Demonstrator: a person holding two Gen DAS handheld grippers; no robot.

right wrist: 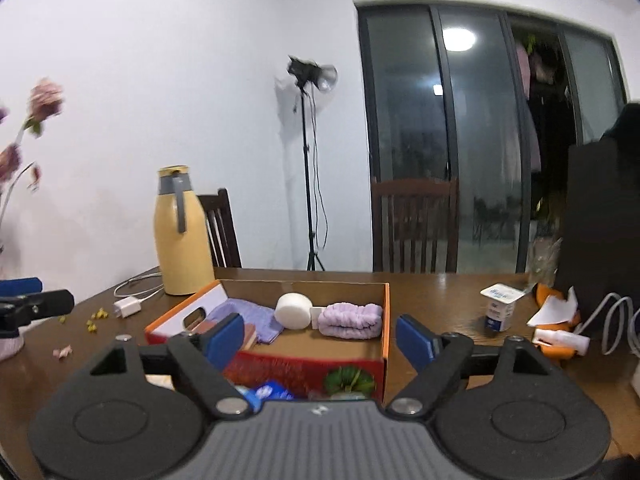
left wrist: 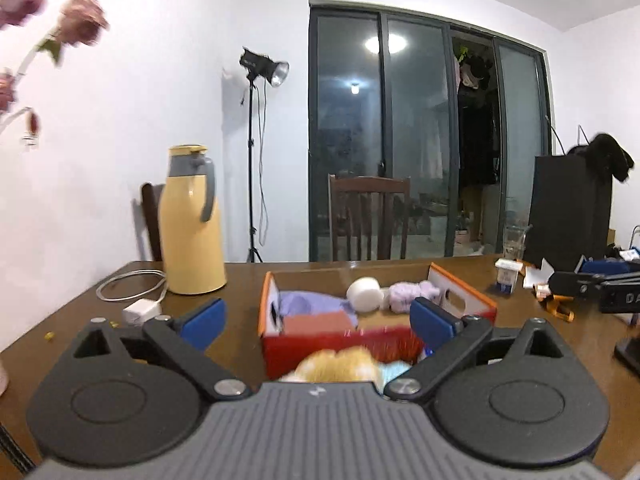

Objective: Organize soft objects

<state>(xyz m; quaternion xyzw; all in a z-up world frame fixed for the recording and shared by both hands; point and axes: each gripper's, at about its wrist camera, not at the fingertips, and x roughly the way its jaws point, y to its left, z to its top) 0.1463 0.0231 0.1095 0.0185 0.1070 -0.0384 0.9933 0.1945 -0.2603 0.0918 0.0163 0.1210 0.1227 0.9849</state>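
Observation:
An open red and orange cardboard box (left wrist: 344,342) (right wrist: 386,320) sits on the brown table. Inside lie a purple cloth (left wrist: 316,304) (right wrist: 248,314), a white round sponge (left wrist: 364,294) (right wrist: 294,310), a lilac fluffy headband (left wrist: 414,294) (right wrist: 352,318) and a pink-brown block (left wrist: 320,324). A yellow plush toy (left wrist: 340,366) and a light blue soft item (left wrist: 394,372) lie in front of the box, under my left gripper (left wrist: 318,316), which is open and empty. My right gripper (right wrist: 320,338) is open and empty above the box's near wall. A blue packet (right wrist: 272,394) lies by the box's front.
A yellow thermos (left wrist: 192,220) (right wrist: 180,232), a white charger with cable (left wrist: 140,310) (right wrist: 128,306), a small milk carton (left wrist: 506,276) (right wrist: 500,306), orange and white clutter (right wrist: 558,324) and pink flowers (left wrist: 80,16) stand around. Chairs (left wrist: 368,216) sit behind the table.

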